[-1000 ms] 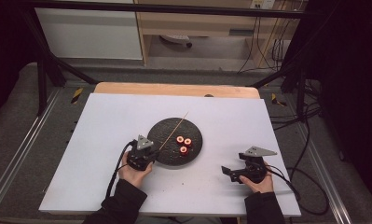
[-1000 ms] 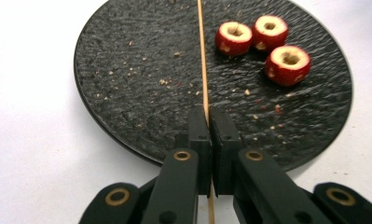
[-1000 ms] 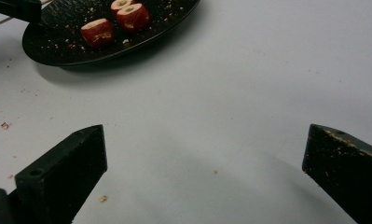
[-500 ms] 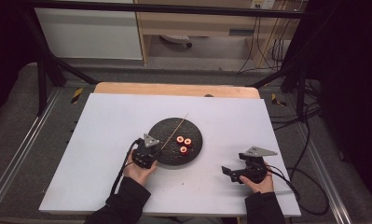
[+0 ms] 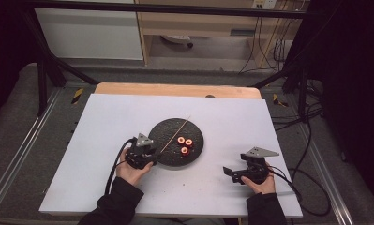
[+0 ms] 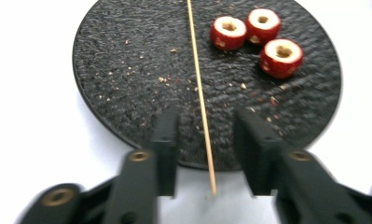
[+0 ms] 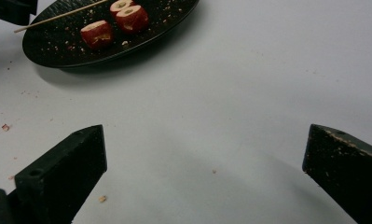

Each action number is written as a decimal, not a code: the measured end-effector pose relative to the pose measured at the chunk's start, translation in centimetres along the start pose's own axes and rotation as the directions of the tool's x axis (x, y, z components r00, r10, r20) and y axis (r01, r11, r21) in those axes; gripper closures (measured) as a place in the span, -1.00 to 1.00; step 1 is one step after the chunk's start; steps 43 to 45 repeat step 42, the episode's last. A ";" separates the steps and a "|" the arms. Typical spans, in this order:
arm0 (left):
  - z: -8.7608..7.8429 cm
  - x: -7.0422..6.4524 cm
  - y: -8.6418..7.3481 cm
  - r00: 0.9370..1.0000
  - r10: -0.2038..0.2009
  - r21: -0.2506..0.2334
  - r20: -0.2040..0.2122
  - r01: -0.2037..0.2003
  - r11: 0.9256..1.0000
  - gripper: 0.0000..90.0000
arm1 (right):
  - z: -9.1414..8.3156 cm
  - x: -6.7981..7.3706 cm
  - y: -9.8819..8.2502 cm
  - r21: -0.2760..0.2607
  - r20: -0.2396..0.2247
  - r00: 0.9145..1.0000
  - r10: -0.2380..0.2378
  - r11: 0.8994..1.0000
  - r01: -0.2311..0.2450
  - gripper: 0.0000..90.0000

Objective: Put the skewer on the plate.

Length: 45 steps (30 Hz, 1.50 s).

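A round black textured plate (image 5: pixel 168 159) sits near the middle of the white table top (image 5: pixel 100 122), and it holds three red cored fruit pieces (image 6: pixel 258 35), hollow at the centre and probably hawthorn, though the blur leaves that unsure; they cluster on the plate's right half, touching or nearly touching. A thin wooden skewer (image 6: pixel 198 88) lies flat across the plate from its far edge to its near-left rim, its near tip poking just past the rim onto the table. Crumbs are scattered over the plate. The left gripper (image 6: pixel 206 154) is at the plate's near-left edge; its jaws have just been opening and stand narrowly apart on either side of the skewer's near end, the pads not touching it. The right gripper (image 7: pixel 204 177) rests on the table well to the right of the plate, near the person, jaws spread wide with bare table between them. No readable writing shows on anything
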<state>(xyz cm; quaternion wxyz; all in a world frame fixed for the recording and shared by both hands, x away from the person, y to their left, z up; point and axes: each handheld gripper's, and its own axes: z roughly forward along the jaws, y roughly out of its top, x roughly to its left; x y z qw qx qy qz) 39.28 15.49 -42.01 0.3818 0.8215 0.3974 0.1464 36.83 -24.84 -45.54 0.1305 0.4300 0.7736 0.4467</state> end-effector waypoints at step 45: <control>-7.1 7.0 -10.4 0.999 -0.002 -0.065 -0.034 0.000 0.998 -0.92 | 0.3 0.3 -0.4 0.052 -0.022 1.000 -0.017 0.999 0.018 -0.99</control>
